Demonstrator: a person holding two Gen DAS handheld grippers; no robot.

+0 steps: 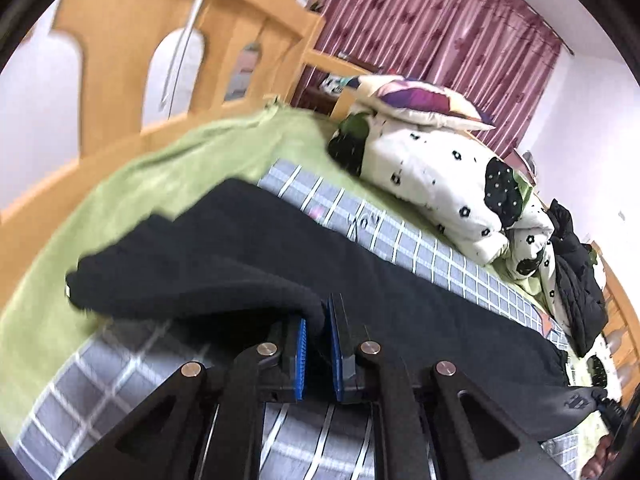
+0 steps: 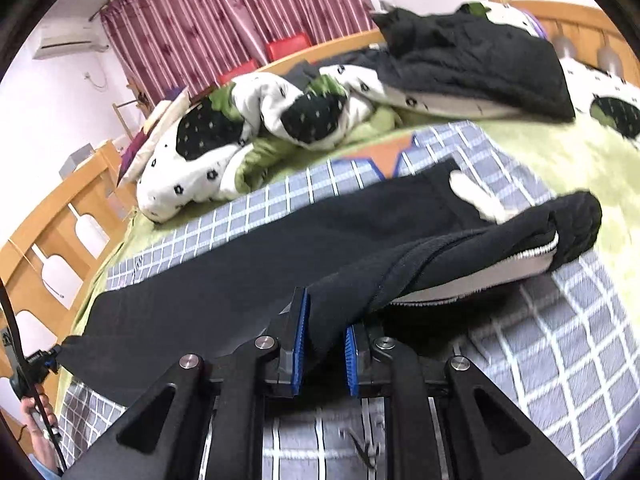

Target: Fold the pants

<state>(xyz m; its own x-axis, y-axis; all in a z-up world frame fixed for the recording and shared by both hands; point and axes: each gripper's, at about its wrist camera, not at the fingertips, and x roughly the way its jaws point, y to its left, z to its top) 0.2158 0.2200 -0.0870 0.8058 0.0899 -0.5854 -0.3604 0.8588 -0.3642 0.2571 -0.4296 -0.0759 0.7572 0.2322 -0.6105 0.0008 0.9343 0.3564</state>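
Black pants (image 1: 280, 256) lie stretched across a grey checked sheet (image 1: 420, 240) on the bed. My left gripper (image 1: 319, 336) is shut on a bunched edge of the pants at one end and lifts it off the sheet. In the right wrist view the pants (image 2: 248, 264) run leftward from my right gripper (image 2: 325, 344), which is shut on the waist end; a grey lining and white drawstring (image 2: 476, 200) show there. The other gripper shows small at the far end in each view (image 1: 612, 412) (image 2: 40, 360).
A white flowered quilt (image 1: 440, 184) and a pillow (image 1: 424, 100) are heaped behind the pants. A black jacket (image 2: 472, 56) lies at the bed's far side. A wooden bed frame (image 1: 132, 40) and a green blanket (image 1: 168, 168) border the sheet. A red curtain (image 2: 224, 12) hangs behind.
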